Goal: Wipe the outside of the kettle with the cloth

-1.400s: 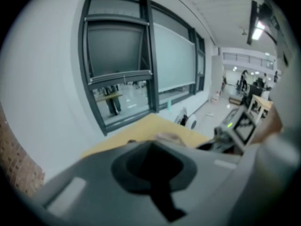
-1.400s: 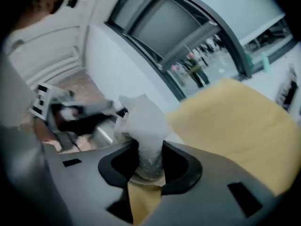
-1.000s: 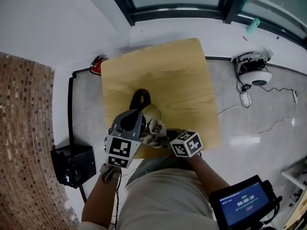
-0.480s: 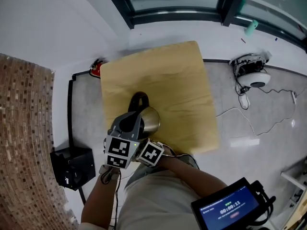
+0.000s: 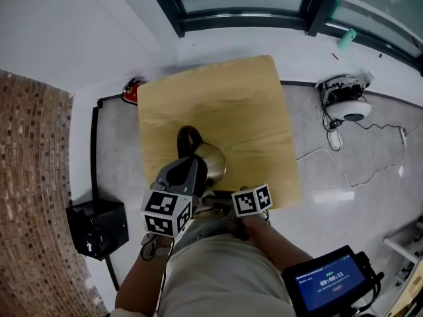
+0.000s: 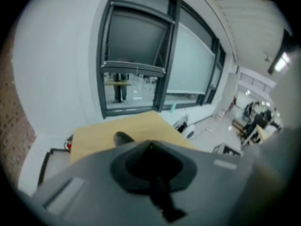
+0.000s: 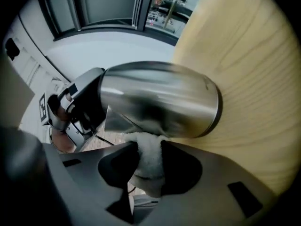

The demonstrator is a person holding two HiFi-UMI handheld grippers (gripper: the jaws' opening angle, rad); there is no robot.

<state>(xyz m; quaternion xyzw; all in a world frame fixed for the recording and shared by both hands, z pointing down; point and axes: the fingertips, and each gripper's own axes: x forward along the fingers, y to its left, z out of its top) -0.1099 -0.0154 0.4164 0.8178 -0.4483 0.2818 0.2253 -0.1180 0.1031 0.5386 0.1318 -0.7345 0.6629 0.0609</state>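
A steel kettle (image 5: 213,160) with a black handle (image 5: 187,137) stands near the front edge of the wooden table (image 5: 251,111). My left gripper (image 5: 193,167) reaches over it from the near left. In the right gripper view that left gripper (image 7: 70,109) is closed on the kettle's black top. The left gripper view shows mostly its own grey body (image 6: 150,145) with the handle tip (image 6: 123,138) just beyond. My right gripper (image 5: 218,195) is shut on a white cloth (image 7: 148,161). The cloth presses against the lower side of the kettle (image 7: 160,98).
A black box (image 5: 99,226) sits on the floor left of the table, by a brick wall (image 5: 33,177). A red object (image 5: 132,91) lies at the table's far left corner. A white device with cables (image 5: 347,101) is on the floor at right. A screen (image 5: 330,282) shows at lower right.
The right gripper swept left along the kettle's near side beside the left cube, then back right. The cloth, bunched in plain sight earlier, is now hidden low against the kettle. Both grippers rolled.
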